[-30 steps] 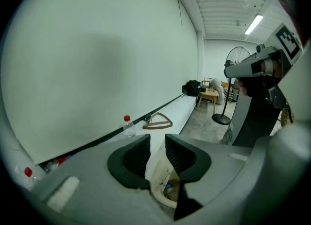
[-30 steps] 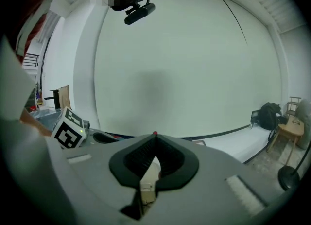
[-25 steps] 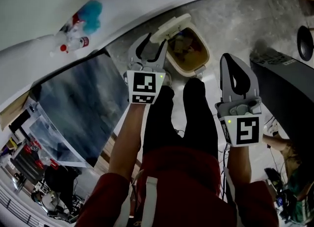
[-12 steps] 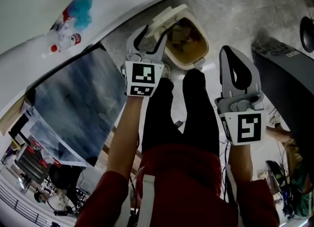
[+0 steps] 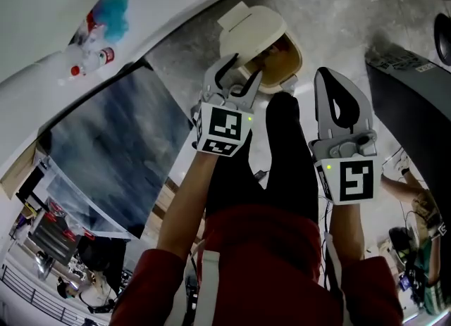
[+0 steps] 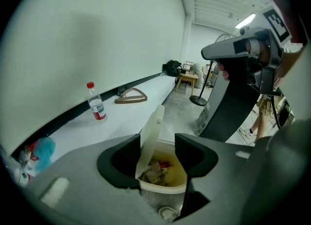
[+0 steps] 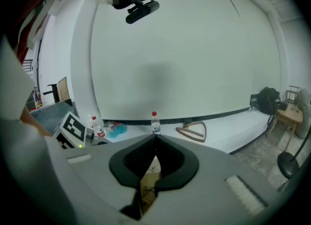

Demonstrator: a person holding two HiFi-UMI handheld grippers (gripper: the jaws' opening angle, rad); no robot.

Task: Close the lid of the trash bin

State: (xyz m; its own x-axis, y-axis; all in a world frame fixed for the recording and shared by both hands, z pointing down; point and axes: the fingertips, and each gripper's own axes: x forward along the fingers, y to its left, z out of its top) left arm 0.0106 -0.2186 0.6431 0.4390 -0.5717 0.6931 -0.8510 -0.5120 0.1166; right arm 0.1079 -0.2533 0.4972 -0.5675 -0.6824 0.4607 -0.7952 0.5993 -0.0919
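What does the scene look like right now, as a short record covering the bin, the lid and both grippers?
trash bin: open, rubbish inside
lid: raised, standing steeply at the rim, not shut
left gripper: over the bin, jaws apart and just been opening; lid shows in the gap, contact unclear
right gripper: jaws together, nothing between them, off to the bin's side
task: lid not yet closed

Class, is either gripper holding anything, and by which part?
Nothing is held. The jaws of the left gripper have just been opening, with the bin lid unclamped between them; the right gripper is shut on nothing.
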